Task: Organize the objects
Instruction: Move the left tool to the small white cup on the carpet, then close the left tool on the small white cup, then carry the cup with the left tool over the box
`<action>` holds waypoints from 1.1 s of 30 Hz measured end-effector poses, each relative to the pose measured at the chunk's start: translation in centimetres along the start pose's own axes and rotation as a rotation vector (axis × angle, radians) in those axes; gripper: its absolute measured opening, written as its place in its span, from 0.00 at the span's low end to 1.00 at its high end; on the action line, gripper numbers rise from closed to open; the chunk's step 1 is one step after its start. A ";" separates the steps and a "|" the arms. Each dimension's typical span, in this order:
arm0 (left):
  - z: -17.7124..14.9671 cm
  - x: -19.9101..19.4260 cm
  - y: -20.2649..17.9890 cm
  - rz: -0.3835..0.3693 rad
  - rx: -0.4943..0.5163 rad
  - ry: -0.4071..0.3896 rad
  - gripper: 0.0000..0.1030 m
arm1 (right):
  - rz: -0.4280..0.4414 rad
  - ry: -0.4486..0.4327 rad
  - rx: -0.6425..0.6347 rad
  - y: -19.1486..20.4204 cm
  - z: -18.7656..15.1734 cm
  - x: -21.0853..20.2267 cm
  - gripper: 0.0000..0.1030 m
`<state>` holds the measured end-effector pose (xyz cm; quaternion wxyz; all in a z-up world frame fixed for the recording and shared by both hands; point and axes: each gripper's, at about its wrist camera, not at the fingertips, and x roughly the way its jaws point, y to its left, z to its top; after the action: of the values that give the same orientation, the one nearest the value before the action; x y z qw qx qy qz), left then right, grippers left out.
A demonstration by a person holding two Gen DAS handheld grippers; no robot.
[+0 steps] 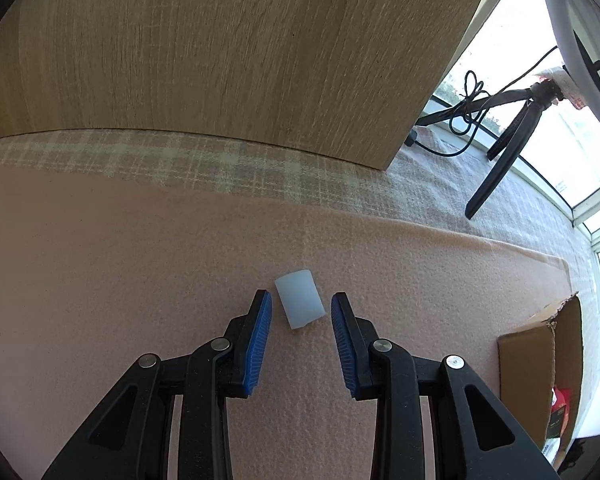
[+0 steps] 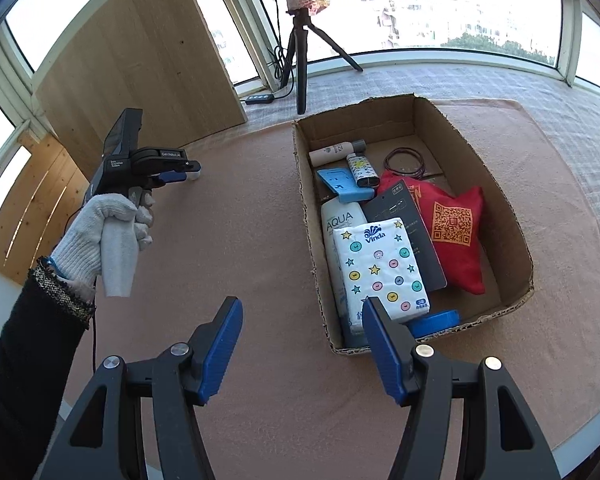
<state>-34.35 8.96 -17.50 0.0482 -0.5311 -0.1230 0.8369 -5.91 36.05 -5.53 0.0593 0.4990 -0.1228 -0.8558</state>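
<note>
A wooden panel (image 2: 140,60) stands at the far left of the pink-covered worktop (image 2: 240,240). A gloved hand (image 2: 100,232) holds the left gripper (image 1: 300,312) level, released, fingers either side of a small white cylinder (image 1: 299,304) without touching it. The right gripper (image 2: 302,344) hovers released, near the cardboard box (image 2: 516,240), which holds a "Vinda" tissue pack (image 2: 380,268), an "AQUA" bottle (image 2: 338,220) and a red QR-code pouch (image 2: 452,232).

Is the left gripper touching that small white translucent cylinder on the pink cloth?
Apart. The left wrist view shows the left gripper open around the small white translucent cylinder, with pink cloth visible between it and each blue pad.
</note>
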 end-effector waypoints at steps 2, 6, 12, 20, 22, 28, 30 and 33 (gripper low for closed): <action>0.2 0.5 -0.1 0.012 0.009 0.005 0.32 | -0.002 -0.001 0.004 -0.2 0.2 0.0 0.56; 0.1 0.9 -0.2 0.011 0.021 -0.003 0.22 | -0.002 0.000 0.007 -0.2 0.5 0.4 0.56; -0.2 0.5 0.0 -0.004 0.032 -0.018 0.13 | 0.010 0.007 0.007 0.2 0.7 0.6 0.56; -2.0 -3.1 -0.6 -0.066 0.055 -0.056 0.11 | 0.021 -0.014 0.010 0.0 1.0 0.3 0.56; -2.7 -4.2 -1.5 -0.093 0.074 -0.063 0.11 | 0.021 -0.021 0.012 -0.1 0.9 0.1 0.56; -5.0 -6.9 -6.9 -0.180 0.171 -0.076 0.11 | -0.006 -0.043 0.000 -0.6 0.6 -0.6 0.56; -5.8 -7.7 -9.2 -0.213 0.208 -0.076 0.11 | -0.017 -0.045 -0.001 -0.9 0.4 -0.8 0.56; -7.0 -8.3 -13.0 -0.265 0.264 -0.071 0.11 | -0.034 -0.048 0.000 -1.5 0.1 -1.2 0.56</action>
<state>-25.11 20.80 -9.75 0.2231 -0.4694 -0.0826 0.8503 -5.36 37.76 -4.93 0.0417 0.4804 -0.1159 -0.8684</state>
